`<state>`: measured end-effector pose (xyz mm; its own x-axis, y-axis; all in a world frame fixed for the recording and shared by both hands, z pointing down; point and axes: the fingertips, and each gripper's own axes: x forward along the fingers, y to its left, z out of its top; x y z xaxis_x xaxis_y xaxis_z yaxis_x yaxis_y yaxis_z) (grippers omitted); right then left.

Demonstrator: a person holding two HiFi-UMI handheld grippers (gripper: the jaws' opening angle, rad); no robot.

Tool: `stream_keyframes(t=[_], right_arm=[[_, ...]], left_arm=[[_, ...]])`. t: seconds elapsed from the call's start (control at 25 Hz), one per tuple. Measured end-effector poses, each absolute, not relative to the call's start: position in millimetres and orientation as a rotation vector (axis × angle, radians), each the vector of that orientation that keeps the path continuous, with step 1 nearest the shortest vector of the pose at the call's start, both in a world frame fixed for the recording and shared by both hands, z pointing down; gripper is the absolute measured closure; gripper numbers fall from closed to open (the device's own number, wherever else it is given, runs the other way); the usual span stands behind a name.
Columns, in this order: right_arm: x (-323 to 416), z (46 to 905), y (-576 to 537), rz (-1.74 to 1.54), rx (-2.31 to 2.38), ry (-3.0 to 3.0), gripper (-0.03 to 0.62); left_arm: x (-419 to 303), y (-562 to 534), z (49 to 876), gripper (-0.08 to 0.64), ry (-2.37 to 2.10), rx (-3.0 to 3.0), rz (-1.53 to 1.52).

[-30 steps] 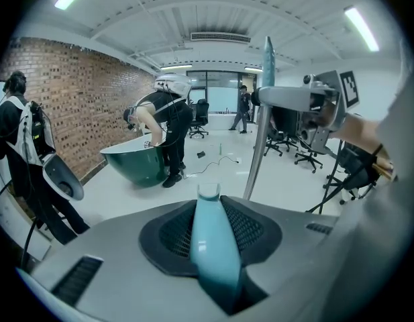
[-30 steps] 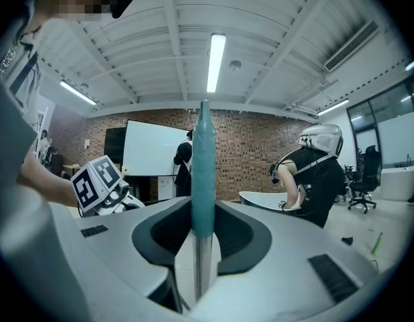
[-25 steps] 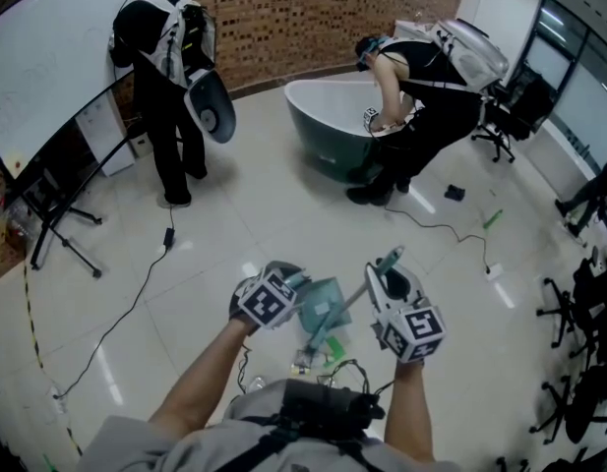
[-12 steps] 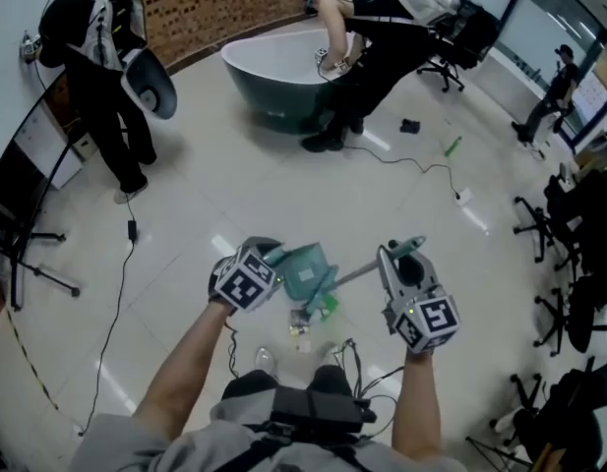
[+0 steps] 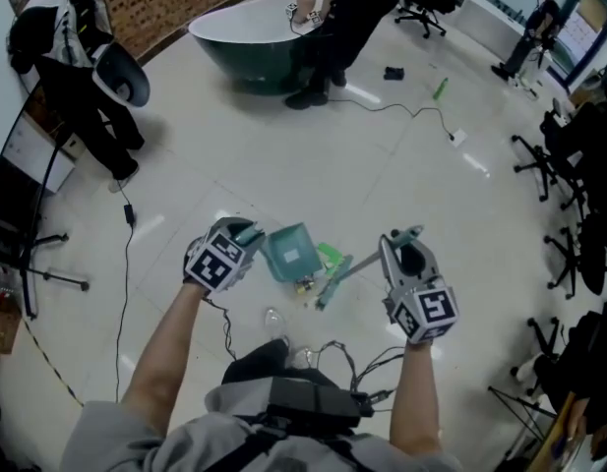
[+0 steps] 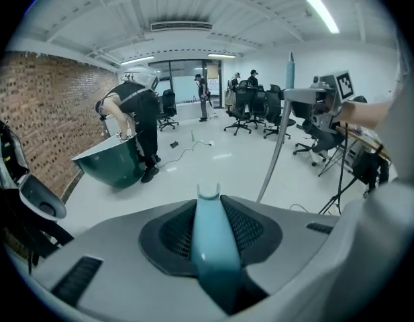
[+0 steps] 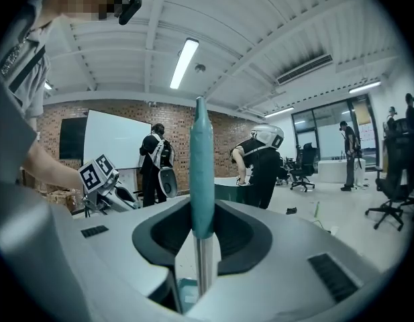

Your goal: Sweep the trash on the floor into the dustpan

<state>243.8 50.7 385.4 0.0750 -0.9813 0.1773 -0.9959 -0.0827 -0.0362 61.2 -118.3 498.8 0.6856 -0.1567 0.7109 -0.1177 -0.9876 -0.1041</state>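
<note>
At left-centre of the head view, the left gripper (image 5: pixel 244 234) has its jaws closed on the pale blue handle (image 6: pixel 210 240) of the teal dustpan (image 5: pixel 288 251). The pan reaches rightward from the jaws over the floor (image 5: pixel 283 155). Whether its lip touches the floor cannot be told.

Just below and right of the pan, near frame centre, lies the trash (image 5: pixel 305 285), a small cluster of scraps, with a green piece (image 5: pixel 331 257) close above it.

Right of that is the broom (image 5: pixel 334 280). Its long axis slants from the lower centre up to the right gripper (image 5: pixel 401 247) at right-centre, and its low end sits at the litter's right edge. That gripper's jaws are clamped round the teal broom grip (image 7: pixel 201 173), above the metal shaft (image 7: pixel 205 267).

So the litter sits between pan and broom end, nearer the pan. The stroke probably has to run from lower right toward upper left along the floor, while the left gripper steadies the pan.
</note>
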Motion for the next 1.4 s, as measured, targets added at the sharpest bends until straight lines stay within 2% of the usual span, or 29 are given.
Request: stream_keyframes(t=[0.28,0.6,1.0,1.4], right_arm=[[224.9,441.5,107.8,0.376,2.265,-1.976,0.499],[213.2,522.2,149.5,0.465,2.326,-1.702,0.498],[132.1,604.1,98.2,0.625,2.144,-1.78,0.497],[100.2,586.0,26.8,0.828,2.33,-2.027,0.492]], left_arm=[[23.7,-91.1,521.3,0.453,0.119,-2.727,-1.35],[-0.7,-85.6,590.9,0.453,-0.092,-2.666,-1.44],[13.8,-76.6,625.1,0.453,-0.235,-2.648,-1.497],[15.5,-77.4,622.7,0.453,-0.266,-2.654,-1.529]])
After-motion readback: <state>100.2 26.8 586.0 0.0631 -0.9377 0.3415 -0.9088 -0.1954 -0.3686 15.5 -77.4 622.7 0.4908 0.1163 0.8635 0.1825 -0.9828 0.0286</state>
